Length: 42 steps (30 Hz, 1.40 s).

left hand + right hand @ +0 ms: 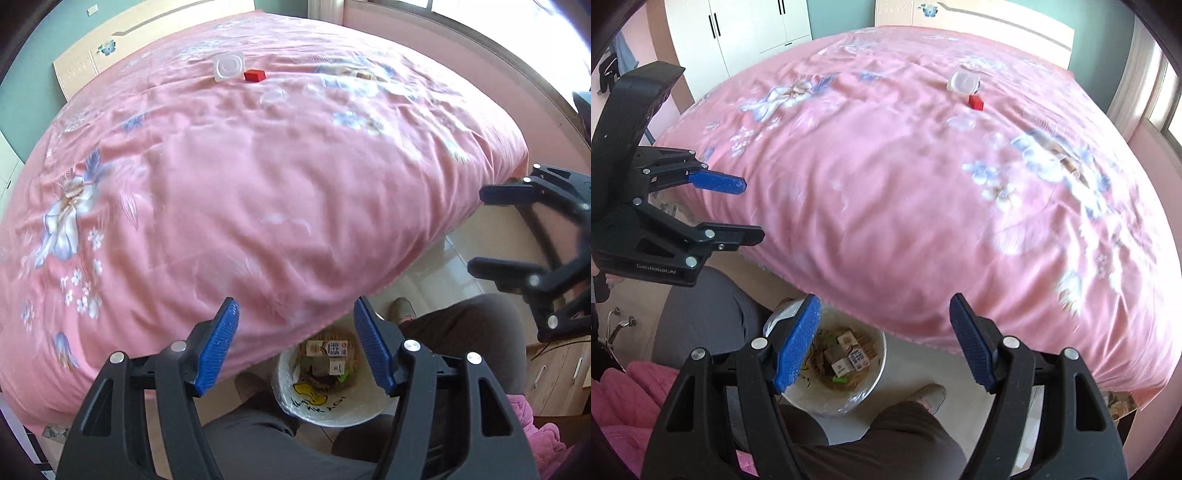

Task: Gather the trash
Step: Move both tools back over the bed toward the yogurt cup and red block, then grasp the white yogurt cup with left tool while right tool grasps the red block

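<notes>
Both hand-held grippers are held wide open and empty above a lined trash bin (325, 406) standing on the floor between the person's knees, at the edge of a bed (240, 184) covered in pink floral fabric. The left hand-held gripper (295, 347) and right hand-held gripper (886, 339) are seen over small cartons (847, 356) already lying in the bin. Far across the bed, a clear plastic cup (229, 66), a red block (255, 75) and a clear lid (273, 96) are left near one another.
</notes>
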### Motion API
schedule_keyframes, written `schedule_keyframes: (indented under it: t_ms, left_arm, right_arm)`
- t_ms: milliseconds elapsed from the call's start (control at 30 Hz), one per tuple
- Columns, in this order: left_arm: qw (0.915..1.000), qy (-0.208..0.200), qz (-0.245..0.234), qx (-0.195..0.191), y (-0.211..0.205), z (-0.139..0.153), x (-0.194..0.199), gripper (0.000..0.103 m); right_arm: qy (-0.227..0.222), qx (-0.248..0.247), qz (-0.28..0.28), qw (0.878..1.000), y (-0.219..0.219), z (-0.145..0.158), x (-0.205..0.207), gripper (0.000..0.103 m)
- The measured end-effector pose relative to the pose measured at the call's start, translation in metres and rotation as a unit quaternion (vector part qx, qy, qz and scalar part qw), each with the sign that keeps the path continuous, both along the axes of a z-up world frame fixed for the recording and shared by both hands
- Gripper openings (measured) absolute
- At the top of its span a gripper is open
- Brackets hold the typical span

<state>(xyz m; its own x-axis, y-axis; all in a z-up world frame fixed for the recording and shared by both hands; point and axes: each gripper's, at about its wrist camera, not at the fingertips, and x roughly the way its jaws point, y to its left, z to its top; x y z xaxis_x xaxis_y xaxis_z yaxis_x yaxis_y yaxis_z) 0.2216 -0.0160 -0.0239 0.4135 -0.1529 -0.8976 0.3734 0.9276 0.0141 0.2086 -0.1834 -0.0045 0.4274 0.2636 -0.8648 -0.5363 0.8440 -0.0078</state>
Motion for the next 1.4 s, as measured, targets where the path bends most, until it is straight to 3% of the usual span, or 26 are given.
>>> schedule_keyframes:
  t_ms: [367, 667, 900, 1200, 1400]
  left_arm:
    - [0.9975, -0.059, 0.036, 0.012, 0.01, 0.059, 0.124, 0.068]
    - [0.9953, -0.068, 0.066, 0.017, 0.014, 0.058, 0.223, 0.069]
    - [0.9945, -0.057, 0.087, 0.005, 0.016, 0.035, 0.296, 0.069]
    - [0.9927, -0.052, 0.109, -0.003, 0.011, -0.009, 0.377, 0.069]
    - [0.9894, -0.049, 0.126, -0.052, 0.018, -0.033, 0.422, 0.069]
  right_arm:
    - [-0.048, 0.002, 0.006, 0.999, 0.009, 0.059, 0.098, 0.072]
    - [-0.067, 0.016, -0.004, 0.998, 0.017, 0.071, 0.187, 0.072]
    - [-0.062, 0.025, -0.019, 0.998, 0.023, 0.05, 0.26, 0.072]
    - [-0.038, 0.023, -0.035, 0.998, 0.034, -0.003, 0.343, 0.072]
    - [-0.01, 0.037, -0.049, 0.998, 0.038, -0.035, 0.393, 0.072]
